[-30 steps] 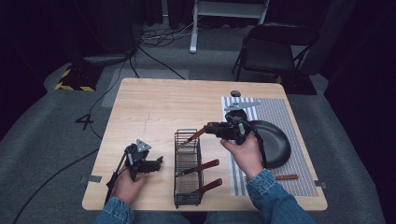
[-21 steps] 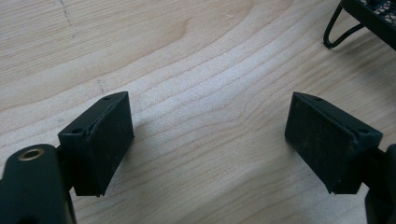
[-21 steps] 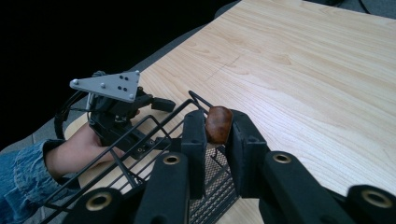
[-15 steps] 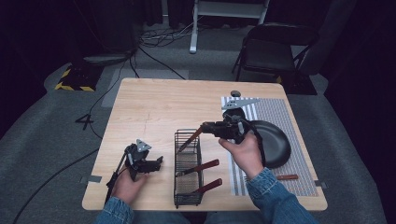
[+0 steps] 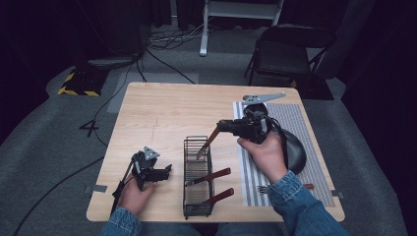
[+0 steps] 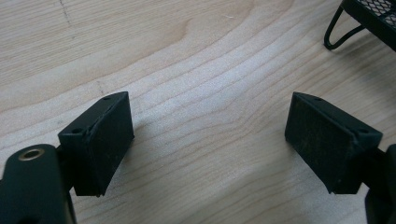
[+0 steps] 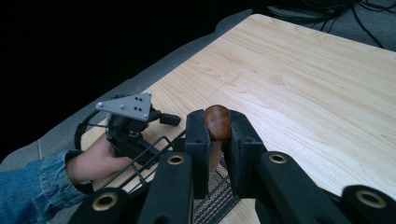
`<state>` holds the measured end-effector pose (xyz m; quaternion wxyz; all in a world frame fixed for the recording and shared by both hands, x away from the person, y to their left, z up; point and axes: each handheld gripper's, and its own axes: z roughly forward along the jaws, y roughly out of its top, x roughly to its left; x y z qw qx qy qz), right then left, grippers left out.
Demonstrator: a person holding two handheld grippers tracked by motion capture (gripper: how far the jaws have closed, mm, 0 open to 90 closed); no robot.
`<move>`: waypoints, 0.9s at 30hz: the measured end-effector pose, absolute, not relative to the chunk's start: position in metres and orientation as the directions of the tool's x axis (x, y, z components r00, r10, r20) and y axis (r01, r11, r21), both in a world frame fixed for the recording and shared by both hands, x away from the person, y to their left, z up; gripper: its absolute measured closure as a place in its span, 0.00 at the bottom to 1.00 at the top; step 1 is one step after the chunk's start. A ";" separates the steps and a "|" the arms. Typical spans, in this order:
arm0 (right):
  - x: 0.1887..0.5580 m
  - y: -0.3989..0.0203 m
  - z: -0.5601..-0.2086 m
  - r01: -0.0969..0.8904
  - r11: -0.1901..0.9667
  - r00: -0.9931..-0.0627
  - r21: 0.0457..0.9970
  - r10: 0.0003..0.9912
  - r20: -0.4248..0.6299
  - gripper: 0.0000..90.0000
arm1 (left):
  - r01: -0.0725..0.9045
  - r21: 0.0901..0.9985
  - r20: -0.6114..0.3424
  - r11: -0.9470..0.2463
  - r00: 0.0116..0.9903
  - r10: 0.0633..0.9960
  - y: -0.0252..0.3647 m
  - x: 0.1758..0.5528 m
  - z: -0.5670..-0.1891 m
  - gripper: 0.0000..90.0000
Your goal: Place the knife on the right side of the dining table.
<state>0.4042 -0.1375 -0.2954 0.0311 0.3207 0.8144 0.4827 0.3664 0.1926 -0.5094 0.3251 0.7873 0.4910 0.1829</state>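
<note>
A black wire basket stands in the middle of the wooden table. My right gripper hovers over its far end, shut on the top of a brown-handled utensil that slants down into the basket. In the right gripper view the rounded handle end is pinched between the jaws of the right gripper. Two more brown handles stick out of the basket's right side. My left gripper rests on the table left of the basket, open and holding nothing.
A striped mat covers the table's right side, with a dark bowl-shaped item on it. A fork-like utensil lies on the mat near the front. A basket foot is close to the left gripper. A chair stands behind the table.
The right gripper has risen slightly with the brown-handled utensil still in it. The left gripper has stayed put.
</note>
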 end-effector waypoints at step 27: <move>0.392 -0.217 -0.226 0.427 0.197 -0.762 0.883 0.604 0.234 0.89 | 0.661 0.693 -0.032 -0.288 0.428 0.903 0.195 0.372 -0.509 0.19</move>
